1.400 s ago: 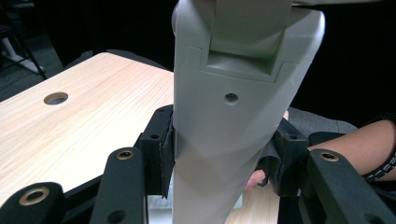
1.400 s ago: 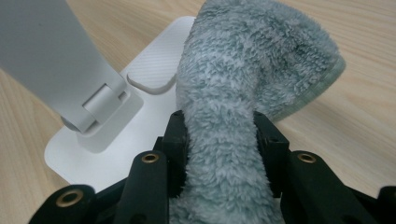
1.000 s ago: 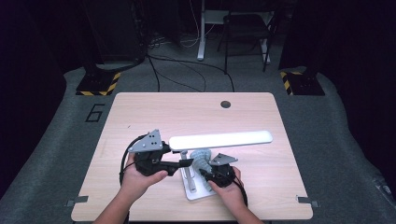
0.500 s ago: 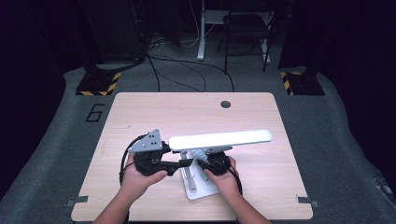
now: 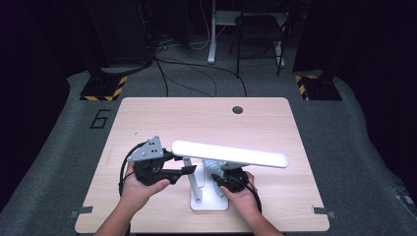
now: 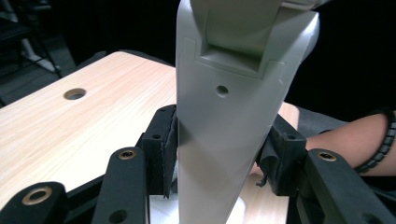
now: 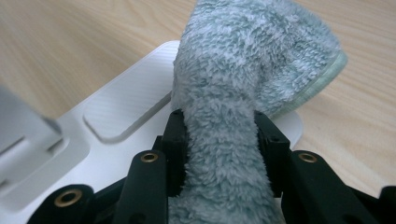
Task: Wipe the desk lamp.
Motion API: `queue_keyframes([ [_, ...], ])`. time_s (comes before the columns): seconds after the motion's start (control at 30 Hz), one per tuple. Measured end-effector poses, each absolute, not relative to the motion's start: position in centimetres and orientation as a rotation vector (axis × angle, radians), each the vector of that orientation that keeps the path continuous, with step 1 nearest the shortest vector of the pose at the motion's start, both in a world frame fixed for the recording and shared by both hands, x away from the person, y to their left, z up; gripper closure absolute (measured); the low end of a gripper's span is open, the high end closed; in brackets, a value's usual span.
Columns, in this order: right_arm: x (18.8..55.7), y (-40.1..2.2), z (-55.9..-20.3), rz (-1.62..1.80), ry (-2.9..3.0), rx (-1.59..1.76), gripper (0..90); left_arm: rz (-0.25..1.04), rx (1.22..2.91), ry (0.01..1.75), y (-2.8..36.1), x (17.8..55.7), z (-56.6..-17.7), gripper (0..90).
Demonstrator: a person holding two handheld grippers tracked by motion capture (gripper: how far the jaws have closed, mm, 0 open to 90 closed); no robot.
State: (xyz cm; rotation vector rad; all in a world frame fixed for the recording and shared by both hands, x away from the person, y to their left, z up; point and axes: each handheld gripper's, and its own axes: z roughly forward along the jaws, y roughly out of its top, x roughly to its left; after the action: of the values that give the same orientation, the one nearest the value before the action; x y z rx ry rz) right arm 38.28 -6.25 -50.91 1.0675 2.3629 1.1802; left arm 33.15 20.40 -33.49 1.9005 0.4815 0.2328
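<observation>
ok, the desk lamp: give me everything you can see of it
White plastic desk lamp standing upright near the table's front edge: flat rectangular base, slim post, long bar head lit and lying level across the top. The left gripper clamps the post from the side. A grey-blue fluffy cloth, pinched in the right gripper, rests on the base.

Right gripper (image 5: 227, 180): shifted left and slightly up the surface, from the lamp base's (image 5: 216, 202) right edge to nearer the post (image 5: 194, 178).
Cloth (image 5: 214, 168): carried along, now bunched under the lamp head (image 5: 229, 154).
Left gripper (image 5: 189, 170): jaws just closing further on the post.
</observation>
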Motion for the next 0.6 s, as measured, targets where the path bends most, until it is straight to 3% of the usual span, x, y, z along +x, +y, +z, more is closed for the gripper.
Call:
queue_keyframes([
  [0.6, 32.9, -6.2, -51.0, 1.193, 2.419, 1.005, 63.1, 0.323, 1.864, 0.625, 22.7, 33.7, -33.7, 65.0],
])
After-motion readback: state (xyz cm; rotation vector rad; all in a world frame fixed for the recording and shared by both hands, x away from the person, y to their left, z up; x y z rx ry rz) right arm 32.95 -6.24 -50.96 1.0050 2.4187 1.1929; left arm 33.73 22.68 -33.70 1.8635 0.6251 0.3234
